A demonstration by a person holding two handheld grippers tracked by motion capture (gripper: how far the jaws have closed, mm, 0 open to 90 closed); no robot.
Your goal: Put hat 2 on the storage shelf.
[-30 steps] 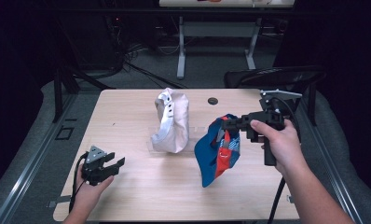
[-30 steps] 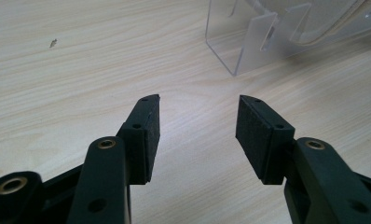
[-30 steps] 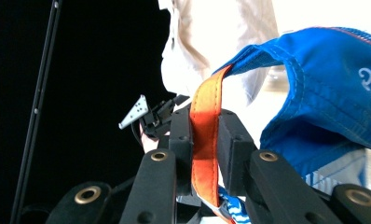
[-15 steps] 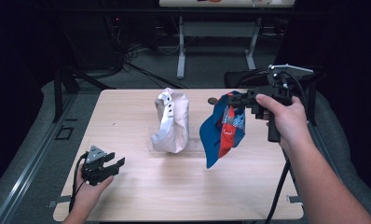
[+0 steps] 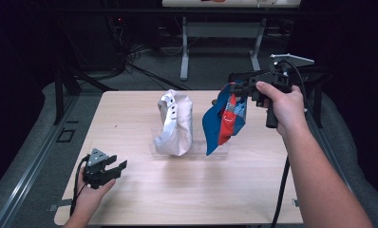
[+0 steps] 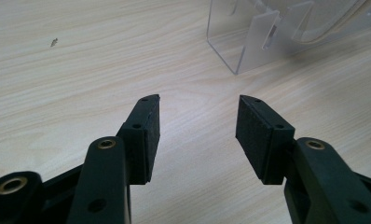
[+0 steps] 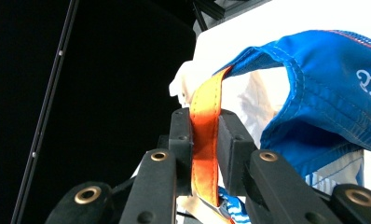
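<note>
A blue and red cap (image 5: 225, 121) hangs in the air above the right half of the table. My right gripper (image 5: 238, 88) is shut on its orange strap (image 7: 204, 140), and the blue crown (image 7: 323, 93) droops to the right in the right gripper view. A white cap (image 5: 174, 123) stands upright on a clear acrylic stand (image 5: 189, 147) at the table's middle. My left gripper (image 5: 116, 168) rests low at the front left, open, its pads (image 6: 148, 135) holding nothing. The stand's clear corner (image 6: 249, 37) lies ahead of it.
The wooden table (image 5: 144, 199) has bare room in front and at the left. Behind it are a white desk frame (image 5: 220, 33) and dark cables on the floor. A cable (image 5: 279, 190) trails down from my right gripper past the table's right edge.
My right gripper has lifted the blue and red cap up and toward the back right, over the stand's right end. The left gripper has stayed put.
</note>
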